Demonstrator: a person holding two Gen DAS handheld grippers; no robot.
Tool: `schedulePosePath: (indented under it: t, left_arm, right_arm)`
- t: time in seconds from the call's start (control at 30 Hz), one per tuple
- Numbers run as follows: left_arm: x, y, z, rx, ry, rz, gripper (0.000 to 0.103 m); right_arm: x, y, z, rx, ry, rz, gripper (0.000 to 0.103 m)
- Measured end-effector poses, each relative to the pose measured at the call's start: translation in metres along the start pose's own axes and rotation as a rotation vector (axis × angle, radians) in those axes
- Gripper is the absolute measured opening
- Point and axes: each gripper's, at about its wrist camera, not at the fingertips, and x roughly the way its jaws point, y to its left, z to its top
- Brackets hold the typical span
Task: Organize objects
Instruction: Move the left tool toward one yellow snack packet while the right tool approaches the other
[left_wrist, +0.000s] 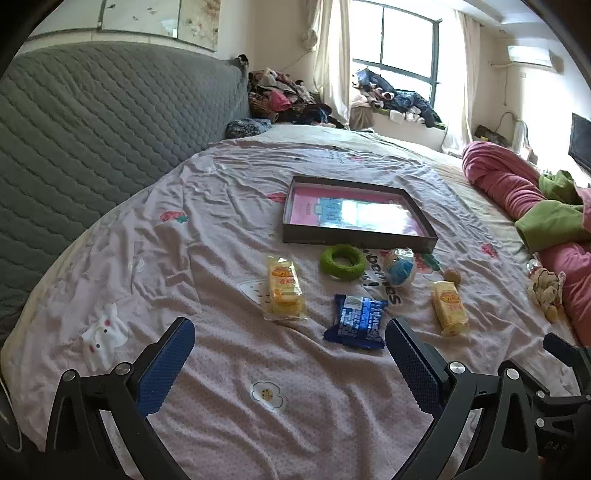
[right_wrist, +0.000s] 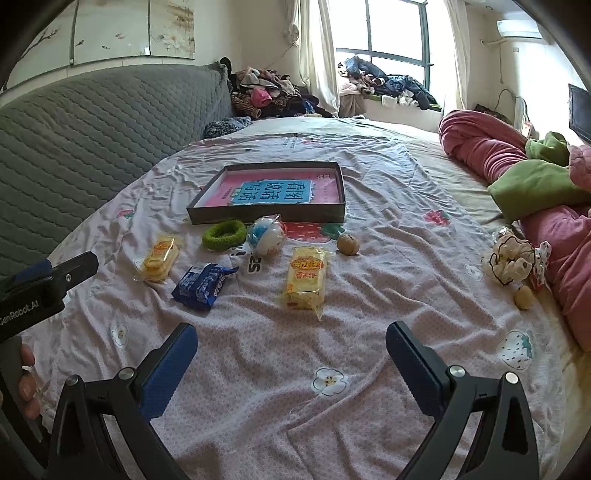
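Observation:
A shallow dark box (left_wrist: 428, 242) (right_wrist: 266, 218) with a pink book inside lies on the bed. In front of it lie a green ring (left_wrist: 342, 261) (right_wrist: 224, 235), a wrapped blue-and-white ball (left_wrist: 399, 266) (right_wrist: 266, 236), a small tan ball (left_wrist: 452, 275) (right_wrist: 348, 244), two yellow snack packs (left_wrist: 283, 288) (left_wrist: 450, 308) (right_wrist: 158, 258) (right_wrist: 306, 277) and a blue snack pack (left_wrist: 357, 319) (right_wrist: 202, 282). My left gripper (left_wrist: 290, 334) is open and empty, just short of the blue pack. My right gripper (right_wrist: 291, 338) is open and empty, just short of the nearer yellow pack.
A grey quilted headboard (left_wrist: 92, 125) runs along the left. Pink and green bedding (right_wrist: 535, 177) lies at the right, with a small plush toy (right_wrist: 513, 260) and another tan ball (right_wrist: 523, 297) beside it. Piled clothes (right_wrist: 266, 92) sit at the far end by the window.

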Motion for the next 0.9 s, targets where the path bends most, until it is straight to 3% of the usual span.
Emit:
schedulePosePath:
  t: [0.9]
  left_arm:
    - [-0.015,-0.004,0.021,0.007,-0.034,-0.012,0.103]
  right_arm:
    - [-0.020,0.008,0.033,-0.039,-0.040,-0.003,0.103]
